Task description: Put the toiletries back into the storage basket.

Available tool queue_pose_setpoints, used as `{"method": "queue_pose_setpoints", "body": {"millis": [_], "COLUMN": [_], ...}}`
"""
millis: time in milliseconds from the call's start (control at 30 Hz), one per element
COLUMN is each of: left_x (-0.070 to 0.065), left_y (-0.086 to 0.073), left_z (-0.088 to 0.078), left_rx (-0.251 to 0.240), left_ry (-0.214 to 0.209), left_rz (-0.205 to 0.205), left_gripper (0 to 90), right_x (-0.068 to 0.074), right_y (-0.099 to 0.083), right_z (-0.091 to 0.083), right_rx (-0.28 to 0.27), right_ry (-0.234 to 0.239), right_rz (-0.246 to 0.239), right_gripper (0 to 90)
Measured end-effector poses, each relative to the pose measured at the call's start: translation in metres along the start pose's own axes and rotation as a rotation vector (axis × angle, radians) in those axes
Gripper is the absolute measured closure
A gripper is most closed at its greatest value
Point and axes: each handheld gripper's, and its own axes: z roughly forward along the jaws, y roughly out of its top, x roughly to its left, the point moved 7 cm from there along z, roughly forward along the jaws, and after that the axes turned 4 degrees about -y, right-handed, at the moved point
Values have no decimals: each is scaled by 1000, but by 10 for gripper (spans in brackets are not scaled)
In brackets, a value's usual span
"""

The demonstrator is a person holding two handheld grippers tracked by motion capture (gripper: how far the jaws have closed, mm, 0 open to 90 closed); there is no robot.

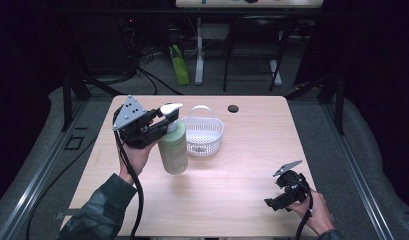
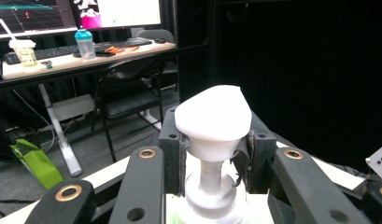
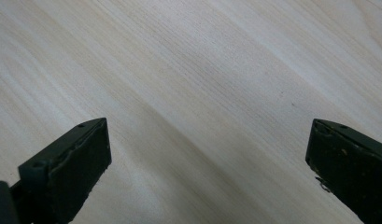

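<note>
My left gripper point(image 1: 159, 124) has its jaws clamped under the pump bottle point(image 1: 173, 147)'s white head, left of centre; my right gripper point(image 1: 281, 199)'s jaws stand apart. The heavy bottle could slip free, I judge.

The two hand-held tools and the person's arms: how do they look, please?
Both tools, left tool and right tool, are black with two blocky jaws. Each carries a grey three-cornered plate with small holes and trails a black cable. The left arm wears a dark sleeve.
</note>
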Motion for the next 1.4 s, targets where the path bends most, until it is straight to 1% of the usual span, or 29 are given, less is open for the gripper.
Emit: {"method": "queue_pose_setpoints", "body": {"millis": [200, 300, 333, 433, 500, 733, 833, 867, 933, 1000, 1067, 1133, 1400], "left_x": [1, 2, 2, 3, 4, 6, 6, 6, 6, 7, 7, 8, 13], "left_y": [8, 12, 13, 17, 19, 27, 31, 32, 35, 37, 39, 41, 46], "left_z": [2, 3, 3, 5, 6, 9, 10, 11, 12, 13, 14, 15, 21], "left_rx": [-1, -2, 0, 2, 5, 2, -1, -3, -2, -3, -2, -3, 0], "left_ry": [-2, -3, -4, -6, -6, -5, -7, -7, -8, -8, -8, -7, 0], "left_rz": [2, 5, 6, 6, 6, 12, 17, 18, 19, 20, 20, 21, 21], "left_gripper": [671, 671, 671, 671, 671, 671, 671, 671, 671, 671, 671, 671, 671], "right_x": [0, 0, 0, 0, -1, -1, -1, -2, -1, -2, 0, 0, -1], "right_y": [0, 0, 0, -1, -1, -1, -1, -2, -1, -1, 0, 0, -1], "right_z": [0, 1, 1, 1, 1, 2, 2, 2, 3, 3, 2, 3, 3], "right_rx": [3, 5, 4, 9, 9, 8, 8, 12, 8, 6, 2, 1, 8], "right_ry": [3, -3, 2, -3, -6, -7, -8, -16, -5, -10, -5, -3, -15], "right_rz": [7, -5, 0, 8, -3, 2, -5, -10, -5, -15, -9, -15, -20], "right_gripper": [0, 0, 0, 0, 0, 0, 0, 0, 0, 0, 0, 0, 0]}}
